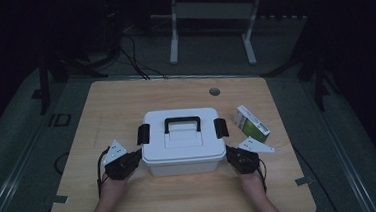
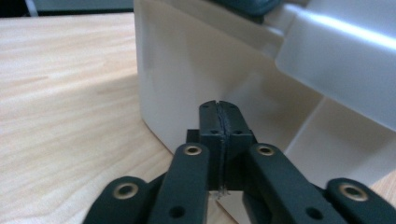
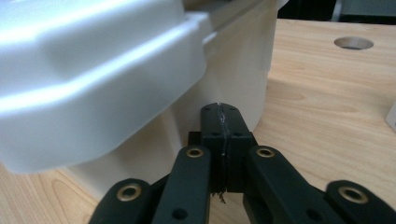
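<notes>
The white storage box (image 1: 183, 141) sits between the 2 grippers. Left gripper (image 2: 218, 106) and right gripper (image 3: 221, 108) have jaws pressed together, empty, tips against the box's side walls. Risk: uneven pushing could skew the box or slip a tip under the lid rim.

A white plastic storage box (image 1: 183, 141) sits upright at the middle of the wooden table, its lid on. A black carry handle (image 1: 182, 122) lies flat on the lid, and a black latch (image 1: 143, 133) is at each short end.
</notes>
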### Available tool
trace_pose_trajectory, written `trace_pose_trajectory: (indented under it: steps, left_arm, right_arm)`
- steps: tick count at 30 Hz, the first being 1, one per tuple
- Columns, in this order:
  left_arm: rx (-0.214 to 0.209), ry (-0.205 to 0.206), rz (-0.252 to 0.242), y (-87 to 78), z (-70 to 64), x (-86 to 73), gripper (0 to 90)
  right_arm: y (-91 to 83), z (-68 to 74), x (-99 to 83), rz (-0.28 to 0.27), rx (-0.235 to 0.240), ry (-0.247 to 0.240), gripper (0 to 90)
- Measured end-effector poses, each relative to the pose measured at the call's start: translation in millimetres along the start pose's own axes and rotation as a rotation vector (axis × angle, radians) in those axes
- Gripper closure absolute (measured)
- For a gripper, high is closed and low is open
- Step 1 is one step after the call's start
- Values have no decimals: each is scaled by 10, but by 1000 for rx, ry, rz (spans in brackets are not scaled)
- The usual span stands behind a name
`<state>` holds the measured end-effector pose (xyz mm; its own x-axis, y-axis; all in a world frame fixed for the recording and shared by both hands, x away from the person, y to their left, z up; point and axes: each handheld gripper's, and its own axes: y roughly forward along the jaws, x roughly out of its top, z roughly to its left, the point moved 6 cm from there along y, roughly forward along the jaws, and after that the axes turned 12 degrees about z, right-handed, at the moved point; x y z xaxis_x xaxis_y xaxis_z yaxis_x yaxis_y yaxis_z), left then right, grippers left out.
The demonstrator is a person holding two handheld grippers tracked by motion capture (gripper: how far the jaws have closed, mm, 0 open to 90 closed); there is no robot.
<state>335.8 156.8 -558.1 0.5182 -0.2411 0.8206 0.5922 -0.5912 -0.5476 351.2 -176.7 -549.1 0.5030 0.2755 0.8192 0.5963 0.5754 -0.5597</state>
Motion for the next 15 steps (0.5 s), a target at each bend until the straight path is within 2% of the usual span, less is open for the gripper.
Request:
trace_pose_trajectory:
  steps: [2,6,8,9,10,11,12,13,15]
  left_arm:
    - [1,-6,-11,-25,34,22,829]
    - [19,12,16,-54,74,52,828]
    - [17,9,20,-58,76,59,793]
    - [16,6,21,-69,85,64,793]
    - [16,5,26,-71,89,62,784]
    - [15,4,29,-72,94,60,716]
    - [16,-1,28,-75,103,54,716]
    - [12,-7,29,-78,114,46,689]
    - [13,-7,47,-77,142,21,614]
  right_arm:
    - [-39,-39,27,-12,-12,-16,877]
    - [-101,-160,8,-16,-37,-4,858]
    - [-114,-186,-2,-17,-39,0,845]
    - [-124,-208,-11,-16,-41,1,816]
    - [-137,-242,-19,-14,-47,1,745]
    - [-144,-255,-18,-13,-43,0,640]
    - [-144,-255,-18,-13,-43,0,640]
    - [-149,-259,-14,-17,-40,-4,560]
    - [-150,-259,-10,-16,-22,-7,465]
